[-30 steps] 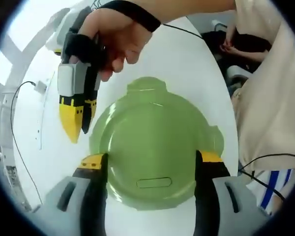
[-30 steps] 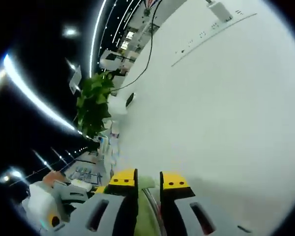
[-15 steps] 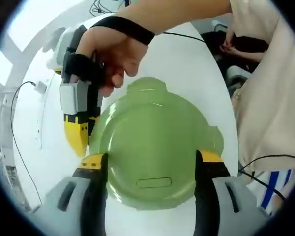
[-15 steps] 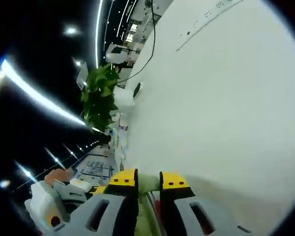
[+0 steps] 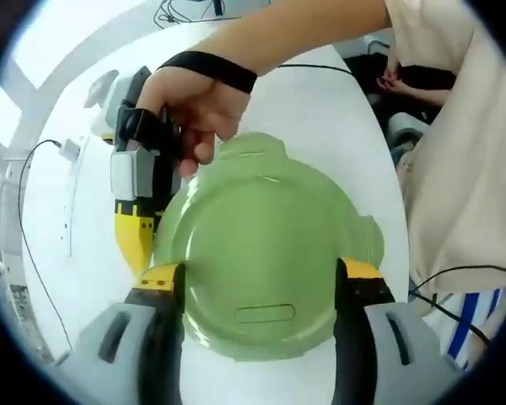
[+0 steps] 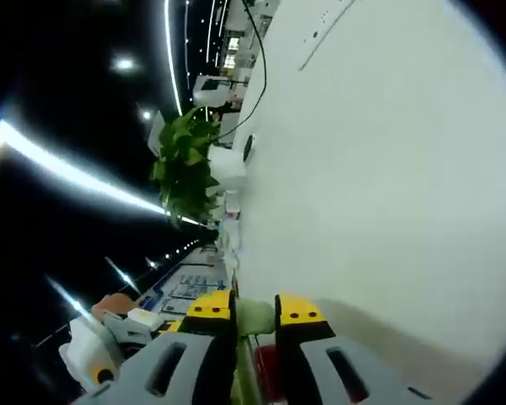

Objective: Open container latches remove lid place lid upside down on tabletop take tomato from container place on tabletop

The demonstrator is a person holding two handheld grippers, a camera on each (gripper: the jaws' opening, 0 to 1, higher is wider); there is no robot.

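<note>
Pale green lid (image 5: 261,253) on a white desk (image 5: 320,118); each hand-held gripper is grey and black with yellow tips, left (image 5: 257,278), right (image 6: 253,308); black wrist strap (image 5: 207,66); blue-and-white striped cloth (image 5: 468,325); green-leaved plant (image 6: 185,164)

A white table (image 5: 320,118) carries the round green container (image 5: 266,253), its lid on; a black cable (image 5: 25,245) trails across the table's far side.

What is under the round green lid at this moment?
In the left gripper view the round green lid covers everything beneath it. In the right gripper view a sliver of something red shows below the lid's edge, between the right gripper's jaws; what it is cannot be told.
</note>
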